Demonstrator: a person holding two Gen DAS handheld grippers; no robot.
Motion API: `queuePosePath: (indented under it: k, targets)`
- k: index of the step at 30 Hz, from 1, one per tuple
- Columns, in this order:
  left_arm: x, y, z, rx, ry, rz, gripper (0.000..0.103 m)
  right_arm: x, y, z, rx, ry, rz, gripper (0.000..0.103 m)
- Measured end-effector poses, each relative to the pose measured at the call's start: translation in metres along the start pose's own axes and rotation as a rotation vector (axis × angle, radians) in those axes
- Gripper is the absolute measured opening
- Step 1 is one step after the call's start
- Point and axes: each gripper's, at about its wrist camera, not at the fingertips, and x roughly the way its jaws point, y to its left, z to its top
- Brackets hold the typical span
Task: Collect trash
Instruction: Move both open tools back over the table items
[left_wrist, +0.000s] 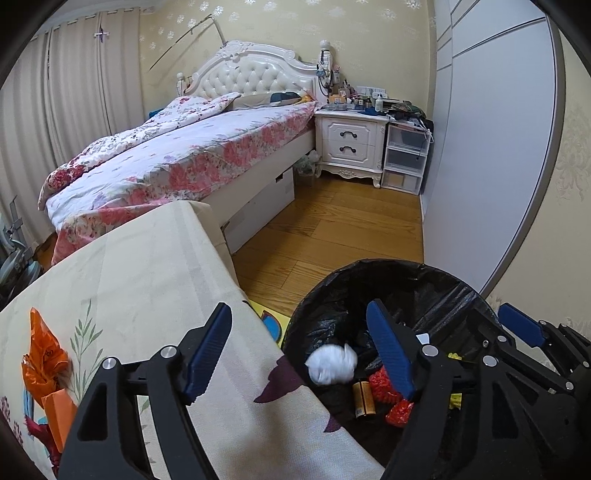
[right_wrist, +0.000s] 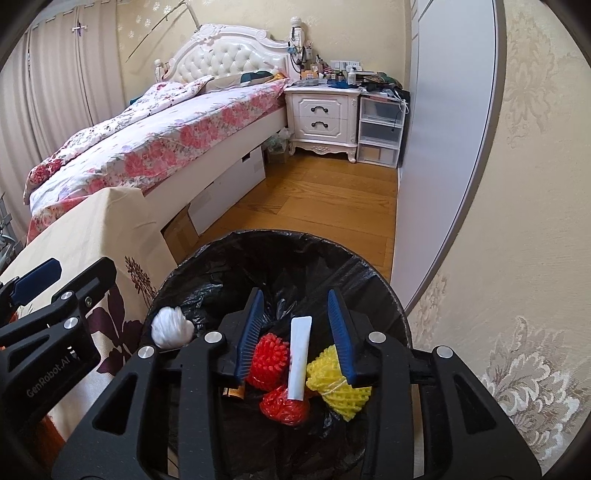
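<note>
Grippers left (left_wrist: 303, 354) and right (right_wrist: 295, 332) gape over bin (right_wrist: 369, 266); white tube (right_wrist: 300, 358) lies lengthwise.

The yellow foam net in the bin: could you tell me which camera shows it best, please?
The right wrist view: the yellow foam net lies in plain sight inside the bin, beside the white tube. In the left wrist view only yellow slivers show behind the gripper's linkage.

A black-lined trash bin (right_wrist: 373, 280) holds a crumpled white wad (right_wrist: 170, 328), red (right_wrist: 267, 356) and yellow foam nets (right_wrist: 338, 387), and a white tube (right_wrist: 299, 358) (lying upright). An orange wrapper (left_wrist: 44, 363) lies on the counter (left_wrist: 147, 280).
</note>
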Motion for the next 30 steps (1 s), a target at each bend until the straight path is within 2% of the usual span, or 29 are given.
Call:
queuePosePath:
  k: [10, 15, 23, 30]
  targets:
    - [-0.024, 0.024, -0.006, -0.050, 0.000, 0.026, 0.075, -0.015, 0.014, -0.003, -0.024, -0.008, 0.023, 0.048]
    - [-0.040, 0.045, -0.012, -0.080, -0.005, 0.050, 0.075, -0.023, 0.029, -0.006, -0.052, -0.010, 0.050, 0.048]
    - [-0.067, 0.088, -0.022, -0.140, -0.022, 0.112, 0.075, -0.037, 0.066, -0.010, -0.110, -0.017, 0.118, 0.049]
    - [-0.090, 0.136, -0.037, -0.214, -0.038, 0.199, 0.075, -0.050, 0.114, -0.013, -0.189, -0.020, 0.195, 0.049]
